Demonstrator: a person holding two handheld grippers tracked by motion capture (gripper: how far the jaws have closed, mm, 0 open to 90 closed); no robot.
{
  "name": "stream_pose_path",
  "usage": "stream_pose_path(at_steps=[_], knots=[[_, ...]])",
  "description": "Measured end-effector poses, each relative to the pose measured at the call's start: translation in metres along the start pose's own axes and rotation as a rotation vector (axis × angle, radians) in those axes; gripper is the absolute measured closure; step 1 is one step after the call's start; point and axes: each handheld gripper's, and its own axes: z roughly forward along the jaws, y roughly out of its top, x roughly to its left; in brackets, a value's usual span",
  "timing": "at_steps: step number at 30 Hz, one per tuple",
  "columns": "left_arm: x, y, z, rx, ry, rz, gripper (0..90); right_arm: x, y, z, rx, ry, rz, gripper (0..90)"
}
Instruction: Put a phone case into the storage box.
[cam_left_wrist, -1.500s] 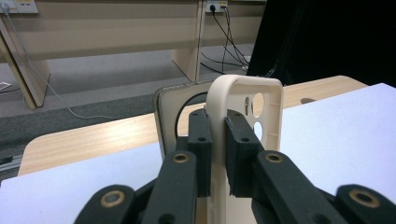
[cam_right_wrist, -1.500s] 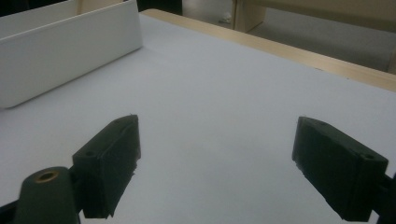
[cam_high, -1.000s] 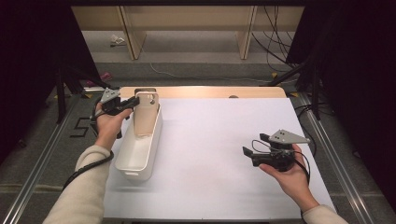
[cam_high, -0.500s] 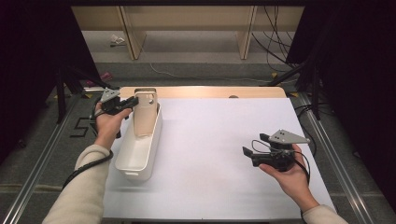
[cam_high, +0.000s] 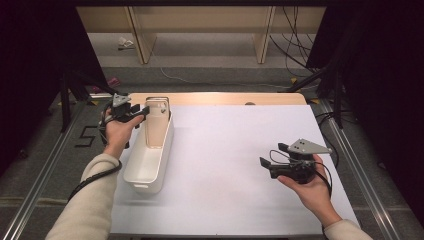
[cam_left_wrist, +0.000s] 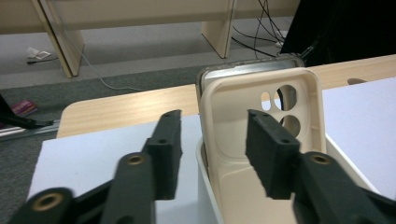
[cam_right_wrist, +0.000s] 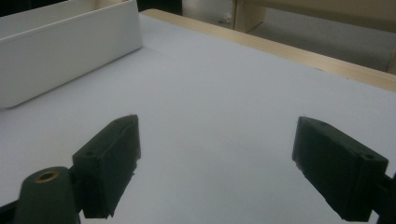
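Upright at the far end of the long white plastic bin (cam_high: 150, 160), the beige phone case (cam_left_wrist: 261, 121) stands just beyond the left gripper (cam_left_wrist: 212, 140), whose jaws gape either side of its edge. Well apart, the right gripper (cam_high: 270, 162) hovers wide open over the white table (cam_high: 225, 150).

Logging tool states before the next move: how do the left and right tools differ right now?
The left tool is at the phone case standing in the white bin, its jaws either side of the case's edge; the right tool hovers over bare white mat, holding nothing. The right tool's jaws gape wider than the left's. Both are open.
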Motion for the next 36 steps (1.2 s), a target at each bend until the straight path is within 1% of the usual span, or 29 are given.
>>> stream_pose_path(at_steps=[2, 4, 6, 10, 13, 15, 19, 21, 25, 28, 33, 36], knots=[[-0.003, 0.002, -0.003, 0.007, 0.001, 0.005, 46.6, 0.000, 0.000, 0.000, 0.000, 0.000, -0.001, 16.1], [-0.006, 0.005, -0.007, 0.015, 0.007, 0.002, 38.7, 0.000, 0.000, 0.000, 0.001, 0.000, 0.000, 16.0], [-0.010, 0.009, -0.013, 0.010, 0.000, 0.003, 32.1, 0.000, 0.000, 0.000, 0.001, 0.001, 0.000, 16.1], [-0.018, 0.013, -0.028, 0.007, -0.056, -0.017, 20.6, 0.000, 0.000, 0.000, 0.003, 0.001, -0.002, 16.0], [-0.025, 0.011, -0.040, -0.019, -0.114, -0.031, 15.5, -0.001, 0.000, 0.000, 0.004, 0.001, -0.002, 16.0], [-0.030, 0.010, -0.048, -0.027, -0.137, -0.029, 14.9, -0.001, 0.000, 0.000, 0.004, 0.001, -0.002, 16.1], [-0.038, 0.008, -0.062, -0.032, -0.155, -0.007, 10.6, -0.001, 0.000, 0.000, 0.004, -0.001, 0.000, 16.0], [-0.042, 0.007, -0.067, -0.023, -0.155, 0.013, 9.4, -0.001, 0.000, 0.000, 0.005, 0.000, -0.001, 16.1], [-0.048, 0.003, -0.075, -0.017, -0.168, 0.051, 8.6, -0.001, 0.000, 0.000, 0.003, 0.001, -0.001, 16.1], [-0.054, -0.002, -0.081, -0.015, -0.187, 0.072, 7.5, -0.001, 0.000, 0.000, 0.005, 0.000, 0.000, 16.1], [-0.064, -0.008, -0.088, -0.015, -0.224, 0.090, 6.7, -0.001, 0.000, 0.000, 0.006, 0.002, -0.002, 16.1], [-0.070, -0.012, -0.092, -0.010, -0.240, 0.109, 6.2, -0.001, 0.000, 0.000, 0.007, 0.002, -0.001, 16.1]])
